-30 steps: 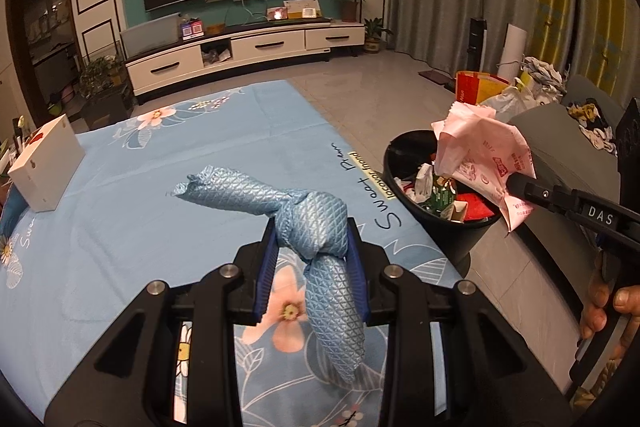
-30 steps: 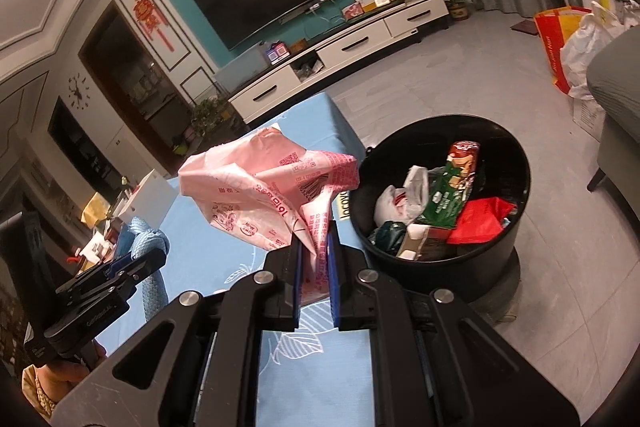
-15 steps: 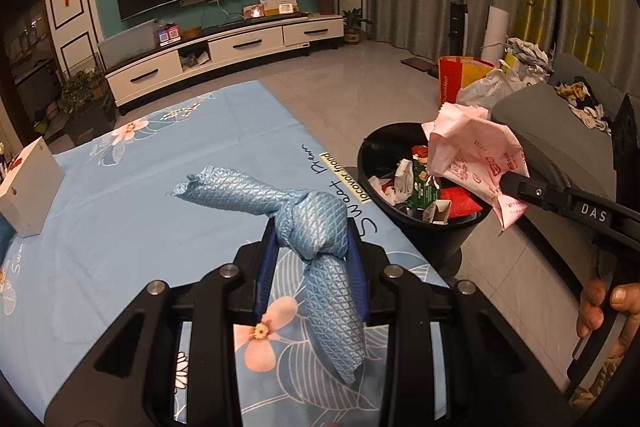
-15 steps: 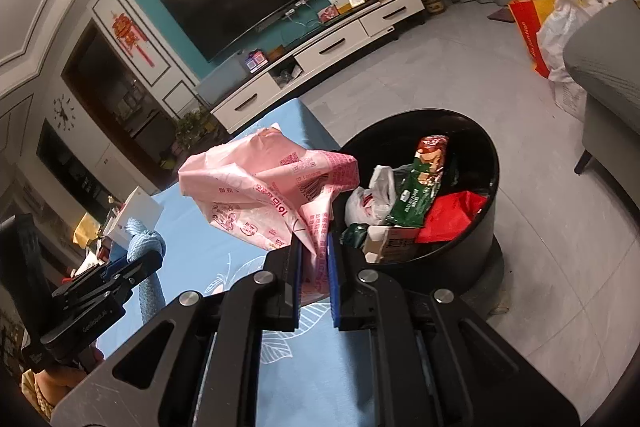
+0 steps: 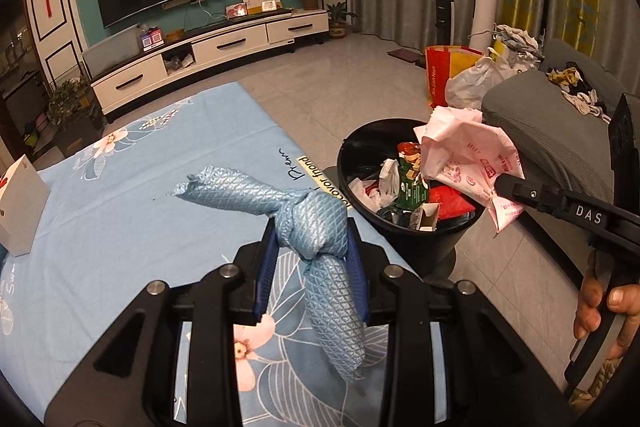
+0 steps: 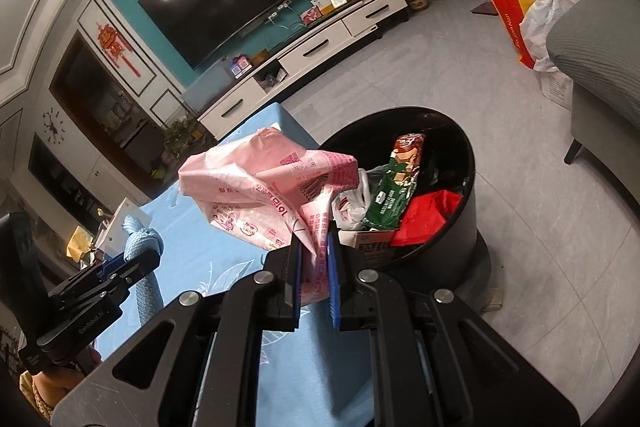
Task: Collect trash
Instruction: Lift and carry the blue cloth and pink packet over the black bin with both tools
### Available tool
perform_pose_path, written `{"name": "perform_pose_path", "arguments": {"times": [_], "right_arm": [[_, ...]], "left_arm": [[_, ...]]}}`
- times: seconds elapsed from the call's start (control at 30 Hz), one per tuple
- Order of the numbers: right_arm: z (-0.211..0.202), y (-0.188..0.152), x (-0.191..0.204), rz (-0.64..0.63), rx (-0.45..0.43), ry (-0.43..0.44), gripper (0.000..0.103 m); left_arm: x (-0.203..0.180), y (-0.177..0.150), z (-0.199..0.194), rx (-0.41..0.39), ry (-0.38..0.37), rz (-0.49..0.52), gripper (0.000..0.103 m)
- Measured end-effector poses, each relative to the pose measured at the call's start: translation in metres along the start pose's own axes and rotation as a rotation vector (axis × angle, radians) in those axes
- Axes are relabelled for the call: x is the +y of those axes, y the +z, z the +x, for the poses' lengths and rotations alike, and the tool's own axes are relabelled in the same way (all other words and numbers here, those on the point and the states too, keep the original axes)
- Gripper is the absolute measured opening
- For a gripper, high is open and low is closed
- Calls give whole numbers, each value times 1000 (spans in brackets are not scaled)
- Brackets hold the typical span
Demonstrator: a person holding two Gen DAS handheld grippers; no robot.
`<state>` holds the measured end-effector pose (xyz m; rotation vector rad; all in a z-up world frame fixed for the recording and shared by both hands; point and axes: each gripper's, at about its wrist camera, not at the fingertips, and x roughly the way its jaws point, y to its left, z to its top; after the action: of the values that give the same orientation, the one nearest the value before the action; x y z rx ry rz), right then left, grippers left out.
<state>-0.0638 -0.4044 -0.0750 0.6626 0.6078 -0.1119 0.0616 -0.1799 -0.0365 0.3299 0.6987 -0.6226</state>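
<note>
My left gripper (image 5: 312, 235) is shut on a knotted light-blue cloth (image 5: 316, 223), held above the blue flowered table cover (image 5: 120, 211); it also shows in the right wrist view (image 6: 140, 239). My right gripper (image 6: 314, 247) is shut on a crumpled pink plastic bag (image 6: 272, 187), held at the near-left rim of the black trash bin (image 6: 468, 227). In the left wrist view the pink bag (image 5: 468, 151) hangs over the right side of the bin (image 5: 352, 155). The bin holds wrappers, a green packet and red plastic.
A white box (image 5: 20, 211) stands at the table's left edge. A grey sofa (image 5: 552, 131) is right of the bin, with bags (image 5: 452, 75) on the floor behind it. A TV cabinet (image 5: 208, 55) lines the far wall.
Both grippers have moved closer to the bin, still holding their loads. The pink bag now hangs lower, at the bin's rim.
</note>
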Motion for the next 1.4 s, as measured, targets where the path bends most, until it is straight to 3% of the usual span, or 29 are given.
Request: {"name": "perform_pose_path", "arguments": {"times": [0.8, 1.4], "right_arm": [[4, 5, -21, 7, -25, -101, 12], [24, 16, -36, -41, -48, -250, 12]], "left_arm": [[-23, 18, 33, 3, -77, 43, 33], [-50, 42, 86, 27, -166, 83, 33]]}}
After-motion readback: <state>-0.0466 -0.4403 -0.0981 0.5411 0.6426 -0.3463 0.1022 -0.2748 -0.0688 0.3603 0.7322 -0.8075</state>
